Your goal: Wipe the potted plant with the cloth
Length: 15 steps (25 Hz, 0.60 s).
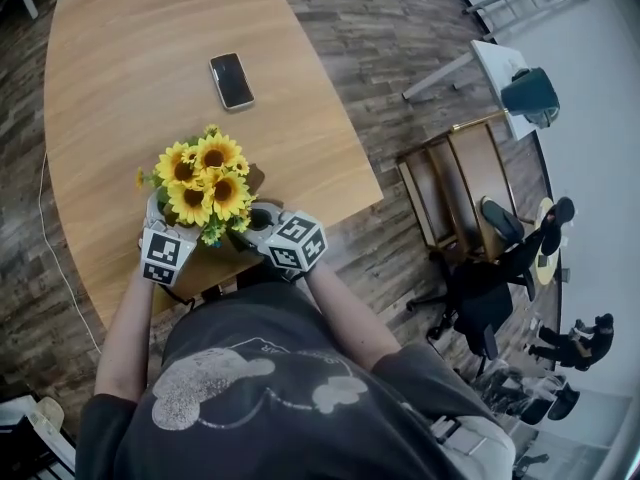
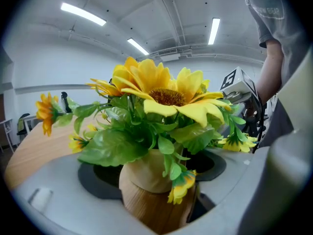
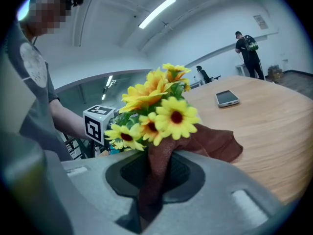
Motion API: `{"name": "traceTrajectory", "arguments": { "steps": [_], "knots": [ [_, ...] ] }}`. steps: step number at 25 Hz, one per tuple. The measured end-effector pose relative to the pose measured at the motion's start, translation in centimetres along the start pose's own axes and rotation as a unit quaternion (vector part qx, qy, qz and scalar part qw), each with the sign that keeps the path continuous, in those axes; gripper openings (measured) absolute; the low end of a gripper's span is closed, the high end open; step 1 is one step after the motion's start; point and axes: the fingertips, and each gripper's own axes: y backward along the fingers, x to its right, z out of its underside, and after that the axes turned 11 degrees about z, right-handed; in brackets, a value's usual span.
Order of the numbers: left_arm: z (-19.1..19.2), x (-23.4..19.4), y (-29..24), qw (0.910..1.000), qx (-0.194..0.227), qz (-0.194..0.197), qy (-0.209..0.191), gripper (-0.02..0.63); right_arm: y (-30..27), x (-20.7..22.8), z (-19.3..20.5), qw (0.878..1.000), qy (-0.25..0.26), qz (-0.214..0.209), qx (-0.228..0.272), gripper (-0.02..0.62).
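Hold the wooden pot (image 2: 146, 202) clamped between the jaws of the left gripper (image 2: 159, 182), sunflowers (image 2: 166, 94) just above and ahead of them. Keep the right gripper (image 3: 151, 182) pinched shut on the brown cloth (image 3: 215, 143), free fold draped ahead of the jaws against the sunflowers. Draw the fold lightly across petals and leaves, avoiding snagged stems or a tipped pot.

Person wears dk grey short-sleeve T-shirt (image 1: 270, 368) w/ pale grey blotchy print. Left gripper (image 2: 156, 180) & right gripper (image 3: 154, 180): lt grey moulded plastic shells, rounded edges, w/ black recessed pads (image 3: 187, 175) on the inner faces. Ea. carries a white cube w/ black square markers on its sides: left cube (image 1: 165, 253), right cube (image 1: 293, 242).
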Motion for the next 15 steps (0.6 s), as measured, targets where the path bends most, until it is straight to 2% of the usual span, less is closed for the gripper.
{"name": "traceTrajectory", "arguments": {
  "steps": [3, 5, 11, 15],
  "knots": [
    [0.0, -0.1, 0.2, 0.9998, -0.002, 0.018, -0.006, 0.430, -0.5, -1.5, 0.4, 1.000, 0.012, -0.005, -0.012, 0.057],
    [0.0, -0.2, 0.3, 0.9996, -0.002, 0.028, -0.010, 0.430, -0.6, -1.6, 0.4, 1.000, 0.014, 0.008, -0.011, 0.057],
    [0.5, 0.4, 0.7, 0.9980, -0.003, 0.058, -0.025, 0.434, 2.1, -0.4, 1.4, 0.997, -0.022, 0.076, 0.010, 0.057],
    [0.5, 0.2, 1.2, 0.9985, 0.002, 0.055, -0.007, 0.457, 5.6, 1.3, 2.1, 0.990, -0.048, 0.127, 0.029, 0.057]
  ]
}}
